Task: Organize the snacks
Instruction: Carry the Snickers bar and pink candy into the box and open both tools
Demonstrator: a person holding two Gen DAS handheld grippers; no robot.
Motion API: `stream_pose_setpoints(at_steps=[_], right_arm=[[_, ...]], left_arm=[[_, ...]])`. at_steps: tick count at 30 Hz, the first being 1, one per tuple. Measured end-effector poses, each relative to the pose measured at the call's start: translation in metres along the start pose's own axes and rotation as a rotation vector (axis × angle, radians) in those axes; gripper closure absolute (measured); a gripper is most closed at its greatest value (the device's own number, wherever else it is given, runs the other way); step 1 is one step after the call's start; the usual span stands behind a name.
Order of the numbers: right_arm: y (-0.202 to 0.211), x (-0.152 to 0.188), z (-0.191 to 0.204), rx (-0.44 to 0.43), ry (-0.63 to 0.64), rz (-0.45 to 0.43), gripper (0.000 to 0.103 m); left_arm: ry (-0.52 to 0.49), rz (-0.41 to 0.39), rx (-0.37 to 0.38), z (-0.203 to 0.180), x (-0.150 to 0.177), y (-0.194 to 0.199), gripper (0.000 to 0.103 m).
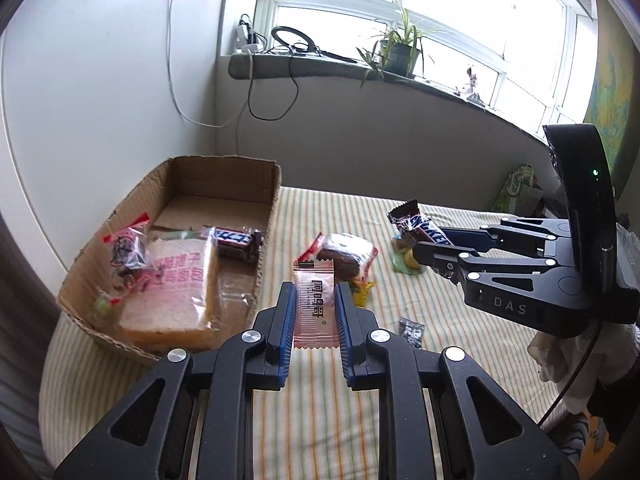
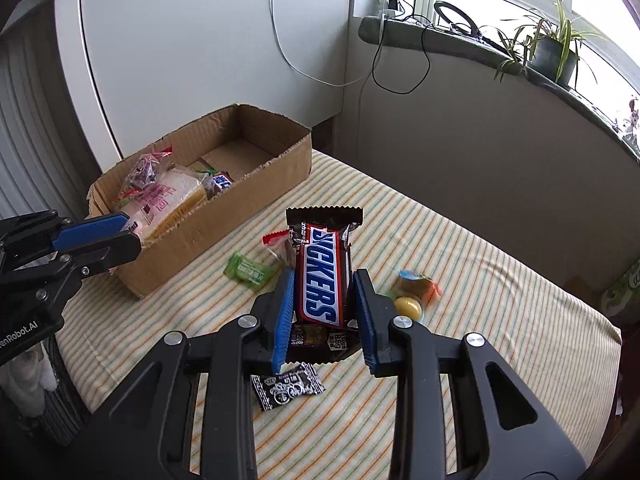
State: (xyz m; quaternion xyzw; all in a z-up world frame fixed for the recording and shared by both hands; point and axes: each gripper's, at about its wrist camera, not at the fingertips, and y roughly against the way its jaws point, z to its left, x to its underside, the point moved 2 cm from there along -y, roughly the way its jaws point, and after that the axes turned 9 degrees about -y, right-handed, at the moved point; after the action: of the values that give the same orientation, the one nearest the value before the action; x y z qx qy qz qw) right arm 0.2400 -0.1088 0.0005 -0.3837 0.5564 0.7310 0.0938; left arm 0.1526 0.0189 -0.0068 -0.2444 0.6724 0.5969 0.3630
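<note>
Striped bedding is stretching out below a bright window, and on that bed [image 1: 460,216] a cardboard box [image 1: 276,184] is sitting with bread and other packets already inside.

From my left wrist, my left hand-held gripper [image 1: 315,300] is pinching a pink-and-white candy wrapper [image 1: 314,308] between its blue pads, the packet standing lengthwise and clear of the bed. The box is lying ahead and to the left, close by. My right hand-held gripper [image 1: 430,254] is showing at the far right, carrying a Snickers bar [image 1: 416,226].

From my right wrist, that gripper [image 2: 322,312] is clamping the Snickers bar [image 2: 320,280] by its long sides, wrapper end pointing away from me. The box [image 2: 224,240] is lying ahead-left, well apart from the bar. Loose snacks are waiting on the bed: a green candy [image 2: 248,272], a black packet [image 2: 286,390], a yellow sweet [image 2: 408,306].

I judge both hands are carrying toward the box; next, each needs bringing over the rim before opening, the left arriving first.
</note>
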Motion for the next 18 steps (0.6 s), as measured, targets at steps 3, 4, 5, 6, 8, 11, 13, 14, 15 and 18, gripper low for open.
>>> stream_pose_setpoints(at_steps=[3, 4, 5, 6, 8, 11, 13, 14, 15, 18], right_arm=[[-0.006, -0.016, 0.01, -0.024, -0.001, -0.008, 0.073], [-0.008, -0.021, 0.014, -0.03, -0.002, -0.011, 0.073], [-0.01, -0.026, 0.018, -0.036, -0.001, -0.013, 0.073], [-0.013, -0.031, 0.022, -0.04, 0.001, -0.015, 0.073], [-0.019, -0.04, 0.03, -0.049, 0.01, -0.017, 0.073], [-0.031, -0.052, 0.044, -0.057, 0.024, -0.013, 0.073], [-0.039, -0.06, 0.052, -0.065, 0.034, -0.01, 0.073], [-0.043, -0.064, 0.056, -0.067, 0.038, -0.01, 0.073], [-0.048, -0.068, 0.06, -0.07, 0.042, -0.009, 0.073], [-0.063, -0.078, 0.07, -0.083, 0.046, -0.002, 0.073]], left_arm=[[0.013, -0.017, -0.021, 0.016, -0.007, 0.0, 0.085], [0.017, -0.02, -0.027, 0.02, -0.009, 0.0, 0.085], [0.021, -0.022, -0.033, 0.025, -0.01, -0.002, 0.085], [0.025, -0.023, -0.037, 0.029, -0.011, -0.003, 0.085], [0.034, -0.021, -0.042, 0.037, -0.014, -0.007, 0.085], [0.046, -0.018, -0.05, 0.047, -0.015, -0.012, 0.085], [0.055, -0.016, -0.053, 0.054, -0.017, -0.015, 0.085], [0.057, -0.015, -0.056, 0.057, -0.017, -0.017, 0.085], [0.057, -0.013, -0.06, 0.06, -0.018, -0.019, 0.085], [0.065, -0.01, -0.069, 0.071, -0.019, -0.024, 0.085]])
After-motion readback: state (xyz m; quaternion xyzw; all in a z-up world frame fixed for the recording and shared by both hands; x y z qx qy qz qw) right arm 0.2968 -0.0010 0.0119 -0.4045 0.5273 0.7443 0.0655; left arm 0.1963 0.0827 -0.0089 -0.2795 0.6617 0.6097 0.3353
